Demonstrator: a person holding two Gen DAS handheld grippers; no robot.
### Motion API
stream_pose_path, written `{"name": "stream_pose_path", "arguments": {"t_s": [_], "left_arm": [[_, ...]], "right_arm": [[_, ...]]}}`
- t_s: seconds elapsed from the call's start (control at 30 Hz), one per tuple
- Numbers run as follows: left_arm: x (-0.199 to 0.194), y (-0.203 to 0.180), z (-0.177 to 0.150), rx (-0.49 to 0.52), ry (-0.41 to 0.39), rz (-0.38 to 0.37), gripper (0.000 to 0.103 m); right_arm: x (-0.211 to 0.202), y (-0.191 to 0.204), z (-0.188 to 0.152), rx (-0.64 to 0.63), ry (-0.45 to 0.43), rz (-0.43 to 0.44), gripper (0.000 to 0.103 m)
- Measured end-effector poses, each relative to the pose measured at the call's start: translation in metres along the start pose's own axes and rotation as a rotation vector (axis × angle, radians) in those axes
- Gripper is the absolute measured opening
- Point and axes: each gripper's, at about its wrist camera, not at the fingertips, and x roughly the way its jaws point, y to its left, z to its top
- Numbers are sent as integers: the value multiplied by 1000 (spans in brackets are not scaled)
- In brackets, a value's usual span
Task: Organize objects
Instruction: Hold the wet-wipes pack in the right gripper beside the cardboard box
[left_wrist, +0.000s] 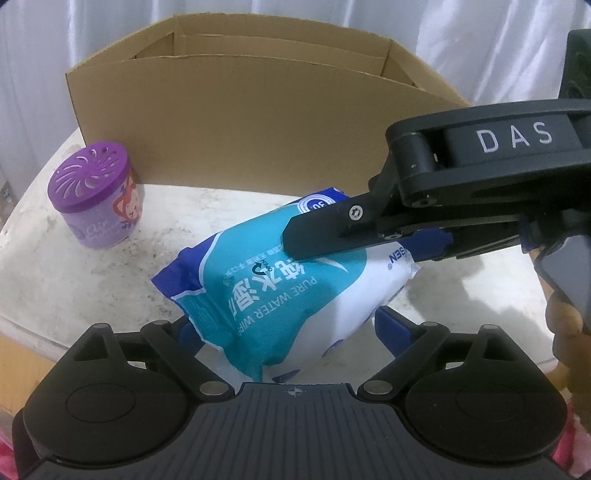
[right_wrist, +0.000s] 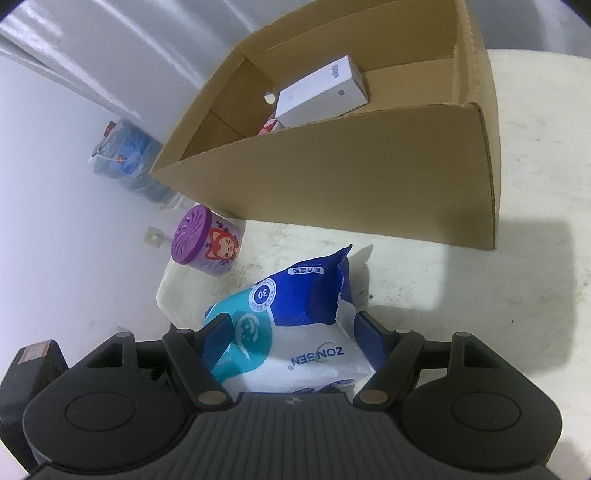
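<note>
Judging from what lay in the cardboard box (right_wrist: 332, 177) near the back edge of the worktop (right_wrist: 535, 295), the sorting was only partly done: a white carton (right_wrist: 321, 92) and a small red-printed item (right_wrist: 267, 127) were already inside, while the pack of wet wipes (left_wrist: 280, 291) and the purple air-freshener jar (left_wrist: 96, 197) were outside it. The jar stood near the worktop's left edge, just in front of the box's left corner, apart from both claws. The wipes pack sat in front of the box's near wall, tilted, its far end raised. The right gripper (right_wrist: 291, 332) was closed across one end of the pack, blue pads pressed into both sides. The left gripper (left_wrist: 284, 332) straddled the other end with its jaws wide, the pads seemingly clear of the wrapper, so the right one appeared to carry the pack alone. Lifting it over the wall and moving the jar remained.
</note>
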Motion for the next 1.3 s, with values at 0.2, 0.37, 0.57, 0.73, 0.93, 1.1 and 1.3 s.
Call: {"name": "stream_pose_path", "arguments": {"t_s": [0.2, 0.37, 0.57, 0.73, 0.93, 1.1, 1.3], "left_arm": [[1, -2, -1, -8, 4, -1, 93], [1, -3, -1, -4, 4, -1, 93], [1, -4, 1, 2, 2, 0, 92], [1, -4, 3, -2, -1, 0, 92], [-1, -4, -1, -10, -3, -7, 92], [0, -3, -2, -14, 12, -4, 95], [2, -6, -3, 2, 9, 11, 96]], "right_arm": [[0, 1, 0, -6, -4, -3, 76], [0, 2, -1, -14, -7, -5, 76], [1, 3, 1, -15, -11, -6, 76], [3, 5, 4, -25, -18, -13, 76], [4, 4, 10, -28, -20, -21, 76], [1, -8, 11, 7, -7, -17, 80], [5, -11, 9, 27, 3, 17, 81]]}}
